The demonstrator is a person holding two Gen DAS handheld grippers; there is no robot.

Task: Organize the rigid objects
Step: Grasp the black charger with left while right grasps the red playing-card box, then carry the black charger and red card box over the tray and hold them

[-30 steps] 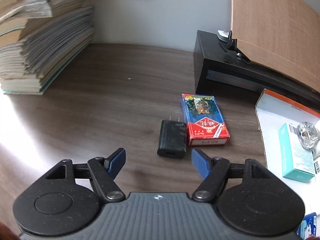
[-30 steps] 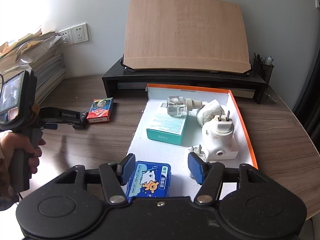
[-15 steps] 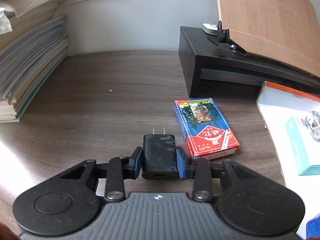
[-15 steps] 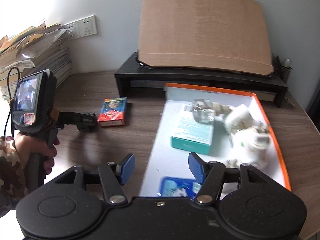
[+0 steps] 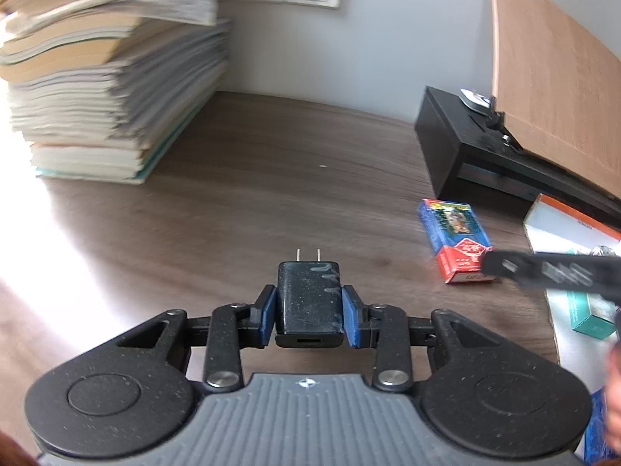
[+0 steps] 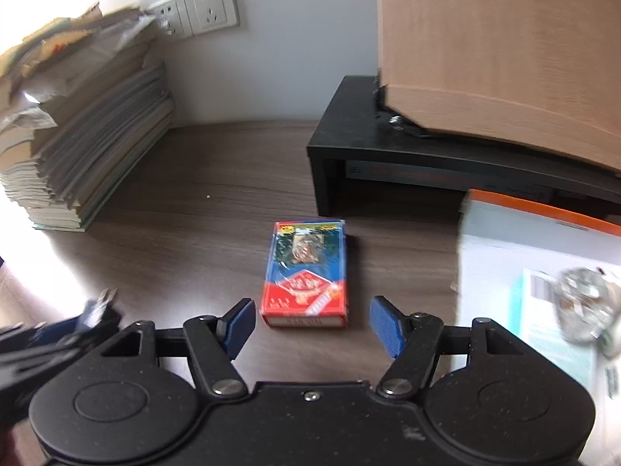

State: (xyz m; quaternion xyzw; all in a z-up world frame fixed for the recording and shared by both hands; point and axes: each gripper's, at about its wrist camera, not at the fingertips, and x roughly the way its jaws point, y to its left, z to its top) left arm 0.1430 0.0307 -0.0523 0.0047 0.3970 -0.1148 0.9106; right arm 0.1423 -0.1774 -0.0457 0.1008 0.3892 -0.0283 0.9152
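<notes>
My left gripper point(image 5: 309, 316) is shut on a black USB charger plug point(image 5: 309, 303), prongs pointing away, held above the wooden desk. A red and blue card box point(image 5: 456, 240) lies on the desk to its right. In the right wrist view that card box point(image 6: 306, 273) lies just ahead of my right gripper point(image 6: 313, 328), which is open and empty, its blue pads on either side of the box's near end. The left gripper with the plug shows blurred at the lower left point(image 6: 66, 334). The white, orange-edged tray point(image 6: 543, 240) sits to the right.
A tall stack of books and papers point(image 5: 104, 77) stands at the back left. A black monitor riser point(image 6: 427, 163) with a wooden board point(image 6: 504, 39) on it stands behind the card box. The tray holds a teal box point(image 6: 555, 326) and a clear bottle point(image 6: 586, 306).
My left gripper closed on the black plug and lifted it left, away from the card box. My right gripper swung left from the tray to just in front of the card box.
</notes>
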